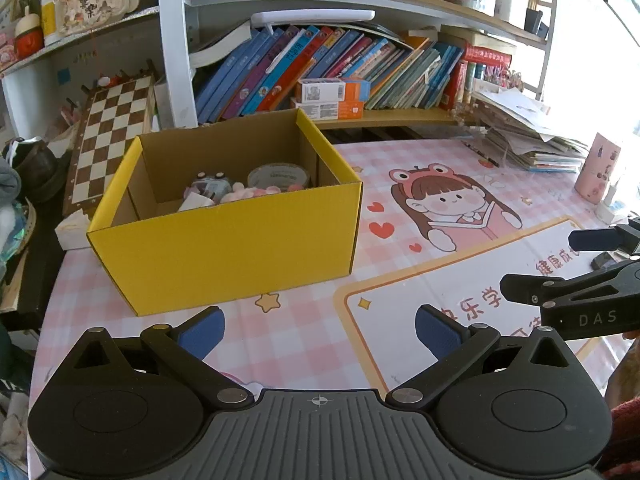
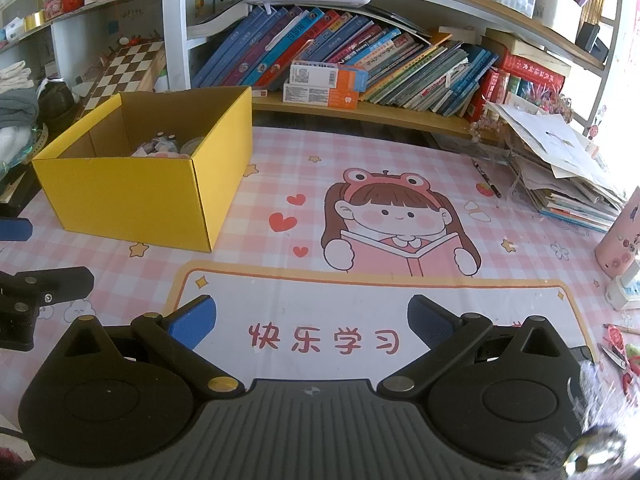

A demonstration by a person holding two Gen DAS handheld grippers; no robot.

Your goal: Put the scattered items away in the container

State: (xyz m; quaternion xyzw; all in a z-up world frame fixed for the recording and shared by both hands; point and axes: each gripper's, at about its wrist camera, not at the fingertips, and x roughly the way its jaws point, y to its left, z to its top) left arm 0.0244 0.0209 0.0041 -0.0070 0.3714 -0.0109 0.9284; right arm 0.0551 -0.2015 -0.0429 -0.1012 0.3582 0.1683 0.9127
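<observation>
Nearest the cameras, the left gripper (image 1: 318,330) and the right gripper (image 2: 312,322) are hovering low over the desk (image 2: 384,148), each with its blue-padded fingers (image 2: 192,322) spread wide and holding nothing. Under them a pink checked mat (image 2: 280,168) with a cartoon girl is lying flat, and its middle is showing no loose items. Off to the right edge of the right wrist view, a few small bits (image 2: 618,346), perhaps a pencil and red scraps, are lying on the mat; they are too small to name with confidence. A pencil (image 2: 486,176) is lying further back beside a paper stack (image 2: 560,168).

Left of centre and further back, the yellow cardboard box (image 1: 224,248) is standing open on the desk, already holding a tape roll (image 1: 278,176) and several small soft-looking toys (image 1: 210,190).

I judge the leftovers to be light, thin and apt to slide on the smooth mat, so a pinch across the narrow middle of each would be wise. Behind everything, books (image 1: 320,64) are leaning on a shelf.
</observation>
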